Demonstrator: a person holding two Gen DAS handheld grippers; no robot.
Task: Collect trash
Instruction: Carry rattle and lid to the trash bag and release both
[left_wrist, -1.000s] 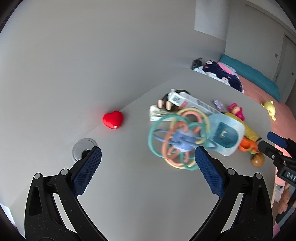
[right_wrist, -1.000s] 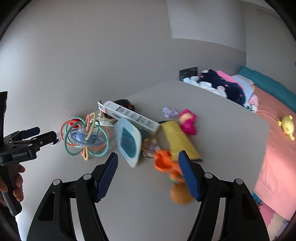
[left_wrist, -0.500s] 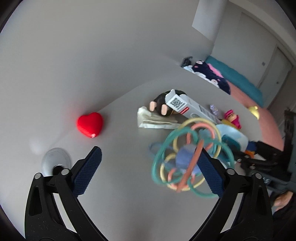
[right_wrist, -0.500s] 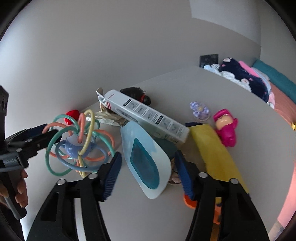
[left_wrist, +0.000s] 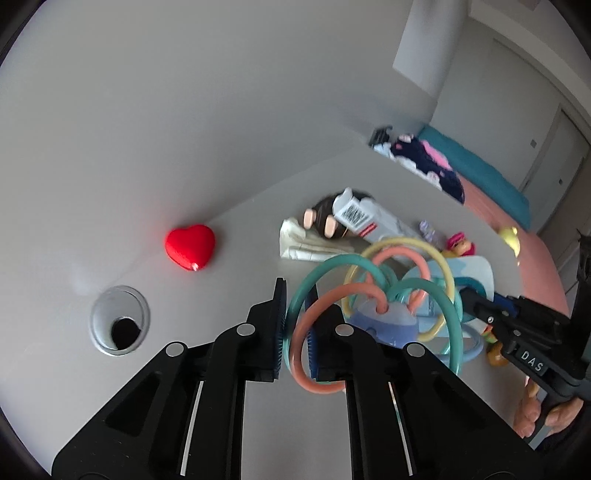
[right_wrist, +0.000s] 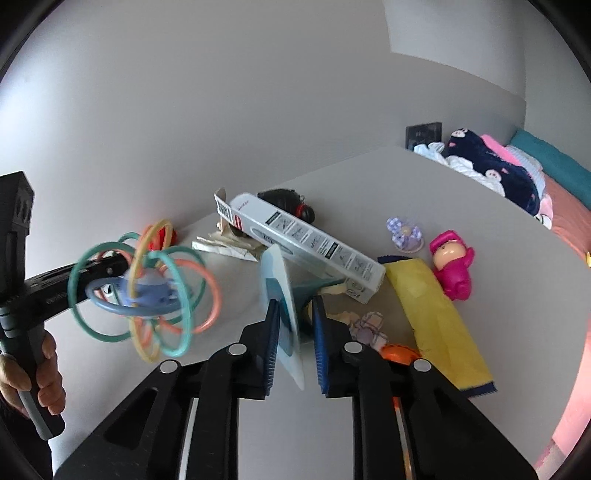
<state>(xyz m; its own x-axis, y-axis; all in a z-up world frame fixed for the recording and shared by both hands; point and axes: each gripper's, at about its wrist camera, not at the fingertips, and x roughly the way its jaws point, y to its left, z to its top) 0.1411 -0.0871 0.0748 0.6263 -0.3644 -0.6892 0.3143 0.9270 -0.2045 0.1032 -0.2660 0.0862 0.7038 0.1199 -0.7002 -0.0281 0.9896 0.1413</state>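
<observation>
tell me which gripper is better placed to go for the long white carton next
Right, probably. The right gripper points straight toward the white carton, though it is shut on the pale blue dish. The left gripper holds the ring rattle.

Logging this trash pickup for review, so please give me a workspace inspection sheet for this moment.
Surface: grey table, crowded at the middle.
Job's things: long carton, yellow wrapper, crumpled paper.
Clutter: red heart, pink doll, dark plush.
Grippers: left gripper shut on ring rattle; right gripper shut on pale blue plate.
Cables: nothing seen; grommet hole.
Surroundings: bed, clothes heap.
</observation>
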